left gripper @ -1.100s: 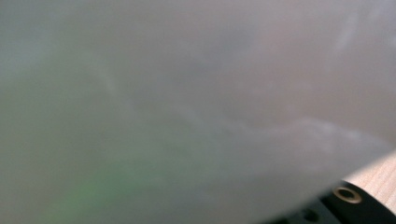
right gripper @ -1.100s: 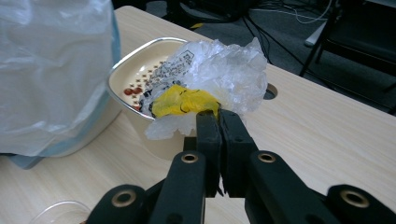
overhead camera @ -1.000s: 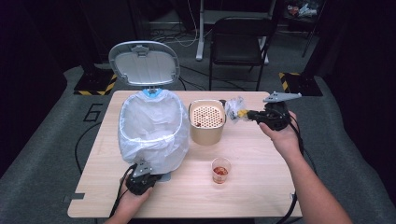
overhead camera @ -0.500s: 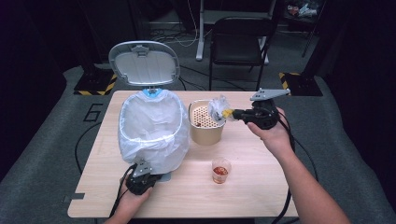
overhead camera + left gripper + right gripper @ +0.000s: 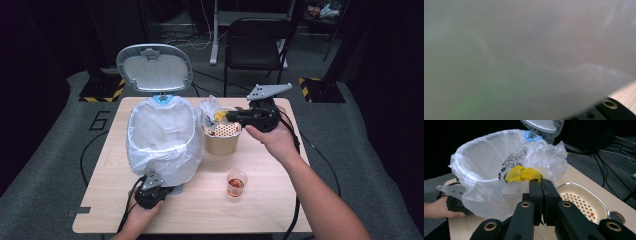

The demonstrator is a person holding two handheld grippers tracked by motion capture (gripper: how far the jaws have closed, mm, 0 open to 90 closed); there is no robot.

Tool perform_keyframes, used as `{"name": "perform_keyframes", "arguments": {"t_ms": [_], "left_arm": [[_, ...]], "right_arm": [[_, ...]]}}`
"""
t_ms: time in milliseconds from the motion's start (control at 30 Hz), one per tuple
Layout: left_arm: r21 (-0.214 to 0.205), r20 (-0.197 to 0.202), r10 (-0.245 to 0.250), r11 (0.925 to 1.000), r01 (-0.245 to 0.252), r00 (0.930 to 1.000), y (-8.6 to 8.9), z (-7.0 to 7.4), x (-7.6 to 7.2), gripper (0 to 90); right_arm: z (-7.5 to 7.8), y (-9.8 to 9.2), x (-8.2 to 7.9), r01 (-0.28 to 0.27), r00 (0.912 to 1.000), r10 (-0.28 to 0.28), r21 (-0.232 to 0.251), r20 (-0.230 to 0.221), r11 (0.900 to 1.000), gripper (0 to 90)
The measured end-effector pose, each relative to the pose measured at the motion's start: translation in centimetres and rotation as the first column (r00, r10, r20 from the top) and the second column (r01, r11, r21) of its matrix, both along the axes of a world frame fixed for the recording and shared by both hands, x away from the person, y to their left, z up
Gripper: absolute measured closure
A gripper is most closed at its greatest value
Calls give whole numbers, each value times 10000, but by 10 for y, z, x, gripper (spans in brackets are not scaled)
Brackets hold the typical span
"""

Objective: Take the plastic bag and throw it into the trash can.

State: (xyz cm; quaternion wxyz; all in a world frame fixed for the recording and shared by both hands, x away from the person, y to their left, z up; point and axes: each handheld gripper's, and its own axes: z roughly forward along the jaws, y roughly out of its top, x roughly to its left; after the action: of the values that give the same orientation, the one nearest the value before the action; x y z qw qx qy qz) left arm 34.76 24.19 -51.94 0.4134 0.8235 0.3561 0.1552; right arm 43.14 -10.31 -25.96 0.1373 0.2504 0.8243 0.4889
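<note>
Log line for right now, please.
right hand-held gripper: shut on crumpled wrapper | wrapper: over strainer, beside bin | left hand-held gripper: at bin's bag

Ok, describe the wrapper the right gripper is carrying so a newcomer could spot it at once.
Start at the bin lined with a white bag, lid up, on the wooden table. Just right of it stands a tan container with a perforated insert; above it the right gripper pinches a crumpled clear wrapper. Its yellow patch and black print set it apart from the plain bin liner.
</note>
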Motion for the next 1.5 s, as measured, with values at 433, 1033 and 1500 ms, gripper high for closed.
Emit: {"name": "perform_keyframes", "arguments": {"t_ms": [433,1033,1500], "left_arm": [[128,37,-40,9999,39,10000,1,0,1,900],[-31,-98,57,10000,-58,9999,0,0,0,900],[-133,-190,162,9998,-165,9997,-1,-1,-2,900]], "right_arm": [[14,35,-2,-790,9966,782,267,277,9965,878],[10,68,1,-1435,9894,1428,264,278,9893,878],[-1,91,6,-1698,9854,1697,122,104,9854,878]]}}
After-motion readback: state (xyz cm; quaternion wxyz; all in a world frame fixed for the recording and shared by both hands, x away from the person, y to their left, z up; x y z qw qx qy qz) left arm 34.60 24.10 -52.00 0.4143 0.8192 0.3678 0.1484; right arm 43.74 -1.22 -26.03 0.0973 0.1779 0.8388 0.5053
